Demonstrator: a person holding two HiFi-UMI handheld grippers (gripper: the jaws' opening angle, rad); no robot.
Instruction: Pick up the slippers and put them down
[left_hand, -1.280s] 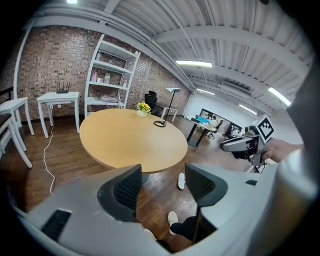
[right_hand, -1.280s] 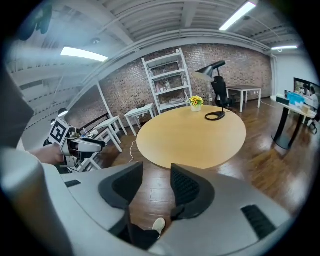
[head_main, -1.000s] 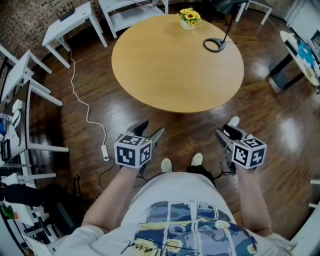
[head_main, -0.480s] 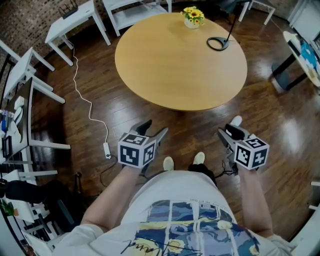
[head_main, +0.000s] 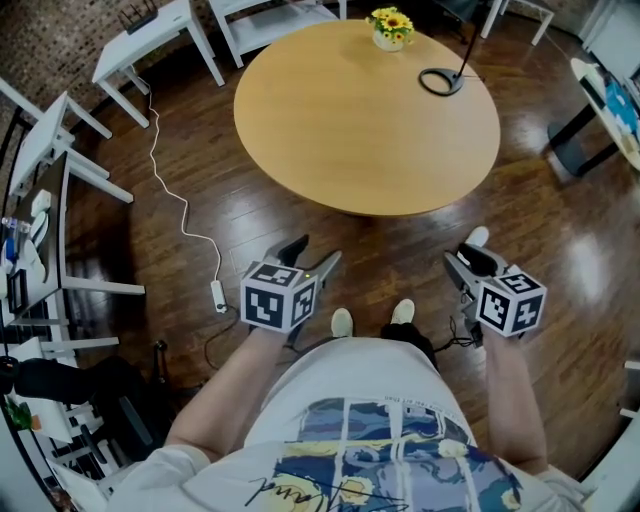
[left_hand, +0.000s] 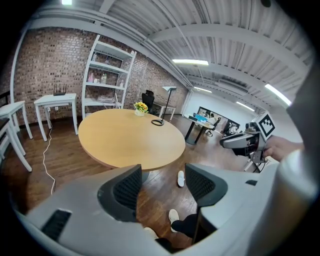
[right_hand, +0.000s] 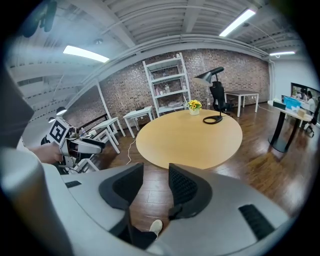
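A loose white slipper (head_main: 478, 237) lies on the dark wood floor just beyond my right gripper (head_main: 462, 258), partly hidden by it. The left gripper view shows the same slipper (left_hand: 181, 178) on the floor near the table's edge. The person's own feet wear white slippers (head_main: 341, 322) (head_main: 402, 311). My left gripper (head_main: 312, 254) is held in front of the body at the left. Both grippers point downward, well above the floor. The left gripper (left_hand: 162, 185) and the right gripper (right_hand: 156, 187) both stand open with nothing between the pads.
A round wooden table (head_main: 368, 110) stands ahead, carrying a flower pot (head_main: 390, 28) and a lamp base (head_main: 440, 80). A white cable with an adapter (head_main: 218, 295) trails on the floor at left. White desks (head_main: 60, 160) line the left side.
Both grippers keep their place and their opening. Only the head view has shifted a little.
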